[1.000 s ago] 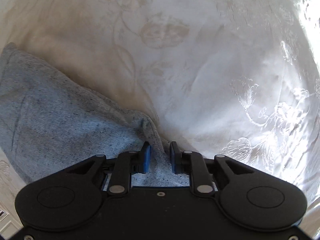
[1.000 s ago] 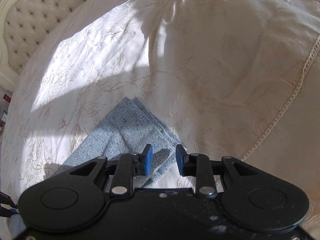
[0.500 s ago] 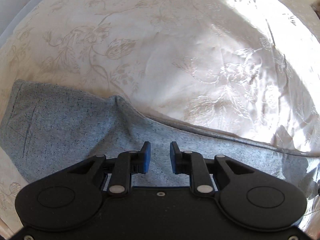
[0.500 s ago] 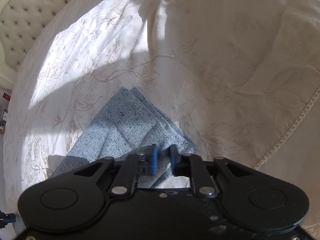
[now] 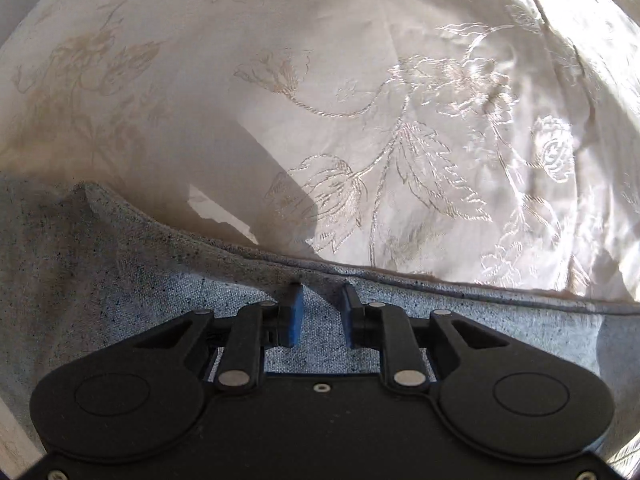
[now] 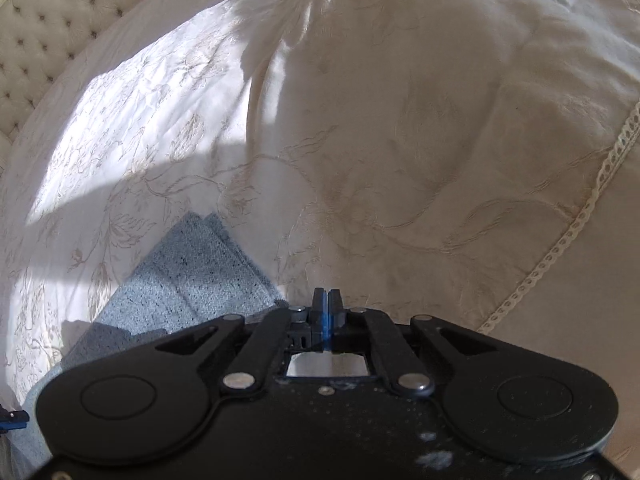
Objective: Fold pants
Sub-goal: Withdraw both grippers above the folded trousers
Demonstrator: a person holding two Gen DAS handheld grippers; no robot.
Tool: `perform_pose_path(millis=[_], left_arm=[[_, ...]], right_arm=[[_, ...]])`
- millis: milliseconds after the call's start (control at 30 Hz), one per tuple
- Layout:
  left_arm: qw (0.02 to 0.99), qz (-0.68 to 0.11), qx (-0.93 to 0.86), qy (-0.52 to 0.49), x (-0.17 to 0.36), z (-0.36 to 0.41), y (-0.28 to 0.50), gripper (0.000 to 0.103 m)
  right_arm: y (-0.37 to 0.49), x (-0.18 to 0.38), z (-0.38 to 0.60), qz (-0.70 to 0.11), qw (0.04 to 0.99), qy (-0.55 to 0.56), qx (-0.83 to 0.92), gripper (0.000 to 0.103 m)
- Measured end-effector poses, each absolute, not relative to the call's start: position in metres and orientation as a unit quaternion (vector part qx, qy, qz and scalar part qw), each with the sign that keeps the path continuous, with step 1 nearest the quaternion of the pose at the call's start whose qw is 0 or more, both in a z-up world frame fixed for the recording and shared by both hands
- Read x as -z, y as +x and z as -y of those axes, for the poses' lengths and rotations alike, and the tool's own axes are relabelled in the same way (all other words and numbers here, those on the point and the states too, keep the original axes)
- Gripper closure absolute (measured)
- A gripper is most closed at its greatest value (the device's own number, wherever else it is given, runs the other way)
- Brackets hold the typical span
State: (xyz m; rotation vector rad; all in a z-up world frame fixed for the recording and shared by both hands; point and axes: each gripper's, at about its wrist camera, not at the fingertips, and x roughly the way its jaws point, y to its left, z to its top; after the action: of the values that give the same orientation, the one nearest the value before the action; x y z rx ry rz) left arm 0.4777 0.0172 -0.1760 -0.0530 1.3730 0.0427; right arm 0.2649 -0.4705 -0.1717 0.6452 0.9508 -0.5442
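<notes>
- Right hand-held gripper (image 6: 325,300): jaws closed pad to pad after just closing; nothing seen between them; tips just beside the pants (image 6: 192,276) corner.
- Left hand-held gripper (image 5: 320,300): jaws part open over the grey cloth; whether it grips, cannot tell.
- Pants: grey-blue, lying on the bed (image 6: 400,140).
- Bed: cream embroidered cover, tufted headboard (image 6: 52,20).

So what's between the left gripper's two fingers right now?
In the left wrist view, the left gripper stands open over the pants; only their grey-blue cloth, near its edge on the bedspread, shows in the gap.
</notes>
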Motion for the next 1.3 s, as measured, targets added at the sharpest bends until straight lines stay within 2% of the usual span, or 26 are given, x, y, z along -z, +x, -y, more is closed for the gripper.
perform_pose_path(millis=[167, 300, 400, 500, 700, 900, 1100, 1300], left_arm=[[0.797, -0.603, -0.001, -0.033, 0.137, -0.019, 0.472, 0.076], [0.823, -0.567, 0.032, -0.033, 0.084, -0.034, 0.436, 0.075], [0.818, -0.574, 0.025, -0.042, 0.069, -0.052, 0.403, 0.075], [0.813, -0.581, -0.003, -0.040, 0.075, -0.072, 0.371, 0.075], [0.810, -0.584, -0.044, 0.041, 0.097, -0.091, 0.298, 0.075], [0.828, -0.552, -0.043, 0.089, 0.108, -0.092, 0.243, 0.072], [0.835, -0.534, -0.041, 0.131, 0.121, -0.089, 0.230, 0.067], [0.836, -0.521, -0.079, 0.151, 0.138, -0.101, 0.240, 0.067]], right_arm=[[0.256, 0.149, 0.457, -0.434, 0.825, 0.286, 0.221, 0.099], [0.255, 0.134, 0.435, -0.428, 0.842, 0.275, 0.177, 0.096], [0.257, 0.129, 0.414, -0.429, 0.851, 0.267, 0.141, 0.094], [0.254, 0.128, 0.392, -0.441, 0.849, 0.269, 0.111, 0.094], [0.239, 0.128, 0.360, -0.463, 0.837, 0.282, 0.075, 0.094], [0.222, 0.128, 0.332, -0.487, 0.828, 0.274, 0.052, 0.094], [0.216, 0.126, 0.310, -0.497, 0.823, 0.271, 0.049, 0.094], [0.221, 0.118, 0.290, -0.498, 0.824, 0.264, 0.050, 0.094]])
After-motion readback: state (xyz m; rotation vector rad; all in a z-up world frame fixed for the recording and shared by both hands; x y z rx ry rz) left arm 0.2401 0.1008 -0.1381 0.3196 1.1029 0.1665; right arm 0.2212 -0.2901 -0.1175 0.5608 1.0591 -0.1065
